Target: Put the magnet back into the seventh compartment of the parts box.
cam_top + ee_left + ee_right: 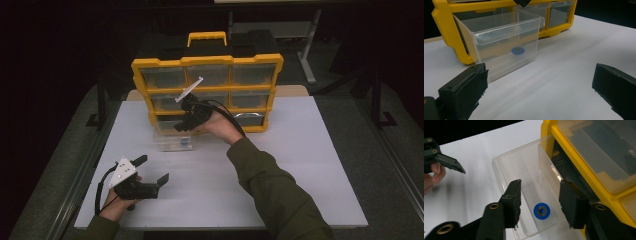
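**Jaws apart over the clear drawer and its blue ring**

The jaws of our right gripper stand apart with nothing pressed between them; they hang just above the open top of the clear drawer. Between them, lower down, we see the blue ring lying flat on the drawer's floor, near the end closest to us in the right gripper view. No pad touches the ring or the drawer walls, as far as we can tell.

The drawer is pulled out of the lower left slot of the yellow organizer; whether its back end still sits inside the slot we cannot tell. In the high view the drawer rests on the white table right in front of the organizer, and our right gripper reaches over it from the right.

Our left gripper sits well apart, near the table's front left corner, jaws wide open and holding nothing. From the left gripper view its two black jaws frame bare tabletop, with the drawer and the ring farther off.

The organizer stands upright with a yellow handle on top and its other clear drawers closed.
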Demonstrator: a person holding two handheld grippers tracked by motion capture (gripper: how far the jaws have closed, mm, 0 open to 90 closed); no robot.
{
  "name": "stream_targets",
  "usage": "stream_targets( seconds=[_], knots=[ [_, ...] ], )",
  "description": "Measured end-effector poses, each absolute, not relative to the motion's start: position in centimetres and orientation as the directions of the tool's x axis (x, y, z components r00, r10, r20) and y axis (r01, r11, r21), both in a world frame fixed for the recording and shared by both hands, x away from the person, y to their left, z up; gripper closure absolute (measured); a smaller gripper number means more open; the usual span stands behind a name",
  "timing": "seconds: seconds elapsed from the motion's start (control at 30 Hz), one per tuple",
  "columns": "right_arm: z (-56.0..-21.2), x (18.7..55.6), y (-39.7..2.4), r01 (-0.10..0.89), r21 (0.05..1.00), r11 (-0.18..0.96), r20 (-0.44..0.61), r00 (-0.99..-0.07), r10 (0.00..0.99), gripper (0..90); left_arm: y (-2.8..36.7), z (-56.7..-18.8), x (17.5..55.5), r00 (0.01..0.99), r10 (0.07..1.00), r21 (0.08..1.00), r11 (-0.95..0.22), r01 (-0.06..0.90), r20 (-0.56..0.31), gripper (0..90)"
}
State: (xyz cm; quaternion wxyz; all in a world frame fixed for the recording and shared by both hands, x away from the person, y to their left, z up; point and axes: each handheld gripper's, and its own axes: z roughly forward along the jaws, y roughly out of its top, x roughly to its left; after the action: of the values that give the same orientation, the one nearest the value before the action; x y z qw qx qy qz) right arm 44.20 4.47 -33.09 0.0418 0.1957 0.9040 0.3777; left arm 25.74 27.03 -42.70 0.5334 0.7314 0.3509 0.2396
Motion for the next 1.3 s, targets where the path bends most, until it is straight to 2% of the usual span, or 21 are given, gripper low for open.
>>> stream_targets(
  seconds=[0.17,0.73,1.3],
  knots=[
    [-32.7,43.7,4.4,0.341,0.695,0.634,0.095,-0.916,0.389,61.4,27.1,-42.7,25.8,0.638,0.770,0.948,-0.187,0.259,-0.022,0.0],
    [-32.5,42.3,5.4,0.282,0.692,0.665,0.095,-0.948,0.303,88.8,26.9,-42.8,25.9,0.644,0.765,0.947,-0.190,0.259,-0.023,0.0],
    [-33.4,41.5,6.6,0.237,0.695,0.679,0.099,-0.967,0.236,89.3,26.9,-42.8,25.8,0.645,0.764,0.947,-0.193,0.256,-0.019,0.0]
  ],
)
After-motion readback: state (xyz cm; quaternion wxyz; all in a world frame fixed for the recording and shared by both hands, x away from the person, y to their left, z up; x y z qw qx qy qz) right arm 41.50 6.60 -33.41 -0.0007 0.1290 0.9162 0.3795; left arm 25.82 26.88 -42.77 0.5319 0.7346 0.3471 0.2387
